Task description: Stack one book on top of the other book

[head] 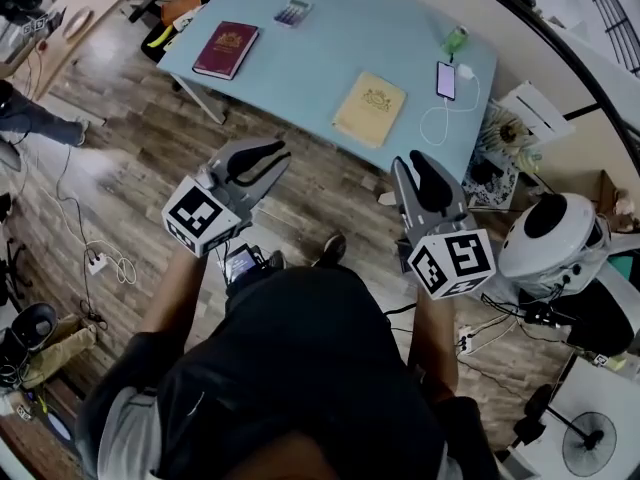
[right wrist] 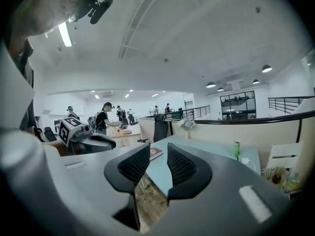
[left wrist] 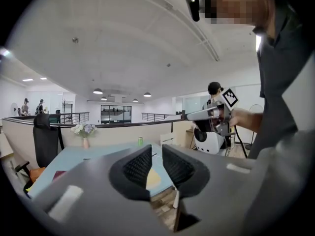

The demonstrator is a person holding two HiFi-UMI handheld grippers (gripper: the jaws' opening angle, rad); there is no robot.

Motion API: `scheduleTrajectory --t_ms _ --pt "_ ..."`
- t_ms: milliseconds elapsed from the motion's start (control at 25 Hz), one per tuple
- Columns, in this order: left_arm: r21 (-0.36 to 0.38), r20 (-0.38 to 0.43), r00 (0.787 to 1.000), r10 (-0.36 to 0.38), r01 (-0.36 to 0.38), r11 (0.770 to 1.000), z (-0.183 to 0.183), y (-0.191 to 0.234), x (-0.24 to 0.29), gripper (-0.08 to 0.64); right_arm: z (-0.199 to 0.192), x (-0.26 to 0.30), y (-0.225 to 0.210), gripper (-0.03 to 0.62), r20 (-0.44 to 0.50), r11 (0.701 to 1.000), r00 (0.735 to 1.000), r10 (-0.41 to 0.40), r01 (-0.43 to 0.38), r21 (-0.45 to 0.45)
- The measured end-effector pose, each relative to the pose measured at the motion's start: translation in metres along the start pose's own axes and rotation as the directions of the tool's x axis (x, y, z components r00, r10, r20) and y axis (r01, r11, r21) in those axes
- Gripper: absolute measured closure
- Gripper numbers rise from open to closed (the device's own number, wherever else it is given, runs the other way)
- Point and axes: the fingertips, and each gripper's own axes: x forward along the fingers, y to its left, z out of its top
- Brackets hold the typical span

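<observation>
Two books: both lay flat on the pale blue counter [head: 330, 58], well apart. The maroon book [head: 226, 49] sat toward its left end and the tan book [head: 370, 109] close to the near edge on the right. Neither rested on the other.
Step in hand: I judged this to be the approach. Both grippers hung over the wooden floor [head: 300, 208], short of the counter, with nothing picked up.
Left gripper [head: 268, 158]: pressed together and empty, touching nothing. Its own view looked between the jaws at a tan patch on the counter, probably the tan book, far off.
Right gripper [head: 428, 163]: jaws only a sliver apart, nothing between them and nothing touched. Its view framed the maroon book in the distance.
Doing it well: I would spread the jaws before reaching the counter, since as they stood neither gripper could take a cover. The tan book lay nearest the near edge, so I would come in low and level from that side. I would then draw the book out until one edge stood clear of the counter and pinch it there.
Placement: carry it flat across to the maroon book, square the corners, lower until the covers meet, then let go.
Watch for: the phone [head: 446, 80] and its white cable [head: 437, 123] lay just beside the tan book, with the green can [head: 455, 40] behind them. A wide swing of the right gripper could catch any of these.
</observation>
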Motion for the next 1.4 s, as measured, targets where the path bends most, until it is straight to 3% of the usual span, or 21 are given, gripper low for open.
scheduleTrajectory --t_ms 360,720,1120,1240,1400 --pt "-0.008 -0.034 0.993 0.111 -0.112 0.994 0.011 0.011 0.034 0.495 0.010 0.028 -0.050 0.502 0.001 0.995 0.995 0.099 -0.099 0.005" --pt "-0.009 -0.071 0.987 0.143 -0.144 0.990 0.016 0.010 0.073 0.495 0.001 0.040 -0.095 0.502 0.006 0.990 0.991 0.134 -0.134 0.036" --pt "-0.005 -0.061 0.997 0.047 -0.048 0.999 0.024 0.051 0.109 0.495 0.007 0.069 -0.120 0.502 -0.007 0.996 0.998 0.063 -0.063 0.060" --pt "-0.026 -0.063 0.998 -0.021 0.019 0.999 0.023 0.069 0.126 0.495 0.012 0.078 -0.128 0.502 -0.013 0.998 1.000 -0.010 0.011 0.065" --pt "-0.002 -0.038 0.993 -0.111 0.111 0.994 0.020 0.098 0.147 0.495 0.013 0.085 -0.133 0.502 -0.020 0.991 0.994 -0.109 0.111 0.072"
